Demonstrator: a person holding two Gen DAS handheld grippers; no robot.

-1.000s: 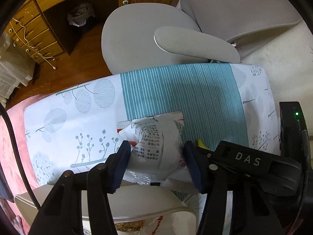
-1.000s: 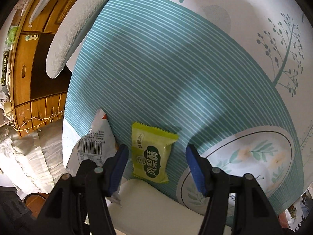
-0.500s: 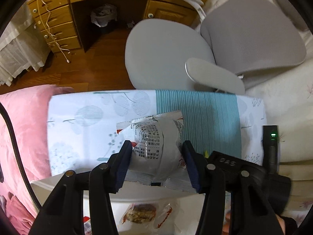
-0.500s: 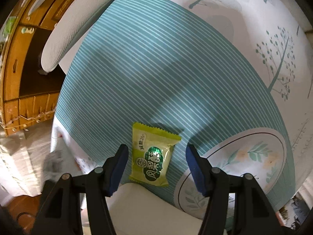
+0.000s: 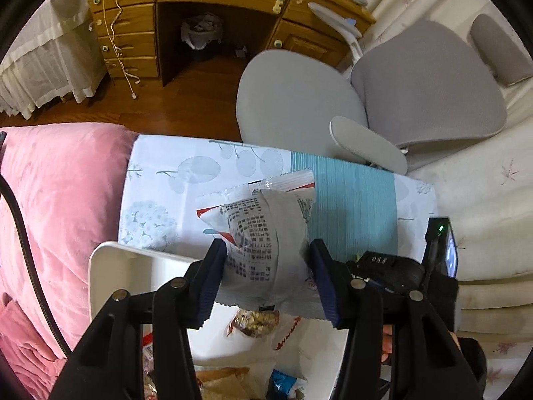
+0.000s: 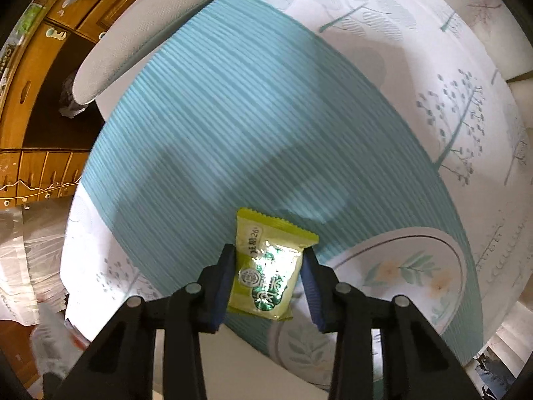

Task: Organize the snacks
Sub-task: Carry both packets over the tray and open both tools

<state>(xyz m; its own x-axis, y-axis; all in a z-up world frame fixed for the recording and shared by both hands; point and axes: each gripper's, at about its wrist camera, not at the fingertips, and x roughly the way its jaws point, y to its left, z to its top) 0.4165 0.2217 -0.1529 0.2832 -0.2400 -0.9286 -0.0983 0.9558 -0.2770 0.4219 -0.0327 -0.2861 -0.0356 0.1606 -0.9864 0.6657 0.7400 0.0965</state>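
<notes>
Left wrist view: your left claw (image 5: pixel 268 275) clamped on white snack bag (image 5: pixel 266 250), frame centre, above white bin (image 5: pixel 110 266).

Right wrist view: your right claw (image 6: pixel 268 283) just closing around green packet (image 6: pixel 266 276), lower centre, pads touching its sides, on striped cloth (image 6: pixel 233 116).

We hold a packet (image 5: pixel 266 253) above the bin's (image 5: pixel 110 266) far edge, snacks (image 5: pixel 256 323) in it. A sachet (image 6: pixel 266 273) lies on the cloth (image 6: pixel 233 116) beside its plate print (image 6: pixel 416 266).

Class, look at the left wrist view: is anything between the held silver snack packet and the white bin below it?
Nothing visible. The silver snack packet, clamped in the left tool, hangs over the white bin; only snacks already inside lie beneath.
</notes>
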